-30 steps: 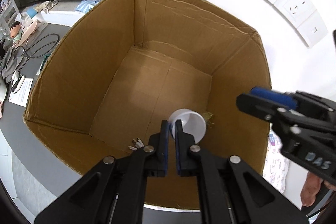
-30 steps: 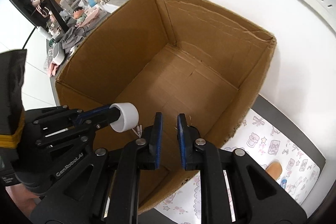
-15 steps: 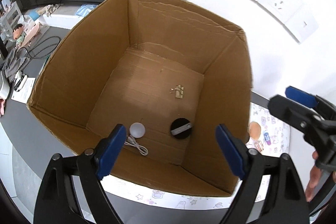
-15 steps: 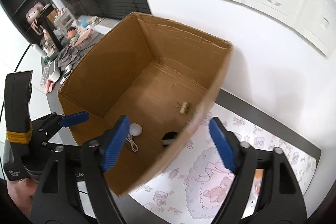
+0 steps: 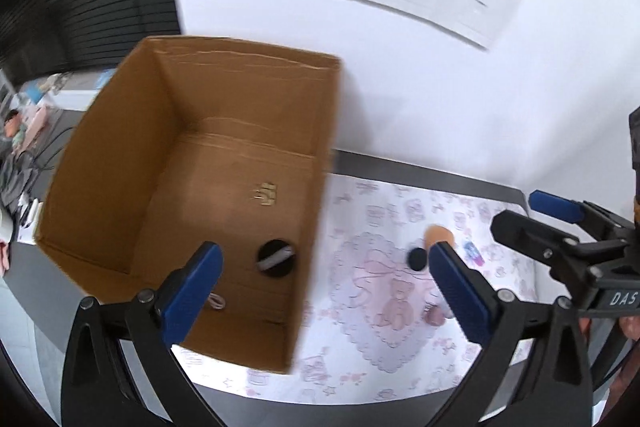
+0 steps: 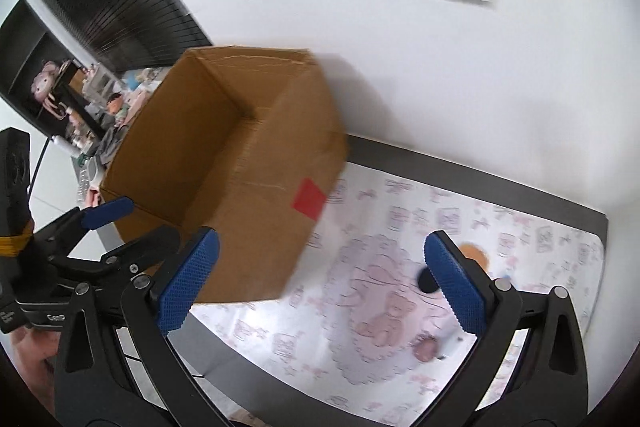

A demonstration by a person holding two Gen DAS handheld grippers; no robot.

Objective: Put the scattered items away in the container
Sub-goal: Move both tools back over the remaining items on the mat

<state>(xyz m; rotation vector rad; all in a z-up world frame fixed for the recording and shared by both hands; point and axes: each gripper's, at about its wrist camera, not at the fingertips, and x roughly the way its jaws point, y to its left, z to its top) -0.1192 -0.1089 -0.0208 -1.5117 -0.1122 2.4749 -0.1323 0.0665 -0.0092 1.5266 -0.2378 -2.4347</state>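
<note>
Both grippers, left (image 5: 326, 281) & right (image 6: 322, 281), are seen w/ jaws opening, nothing between them. Near the right gripper, a black disc (image 6: 427, 281) & orange item (image 6: 476, 254) are left on the patterned mat (image 6: 360, 311). Farther left, a black round item (image 5: 276, 257) & small gold piece (image 5: 266, 193) are seen inside the cardboard box (image 5: 120, 147).
</note>
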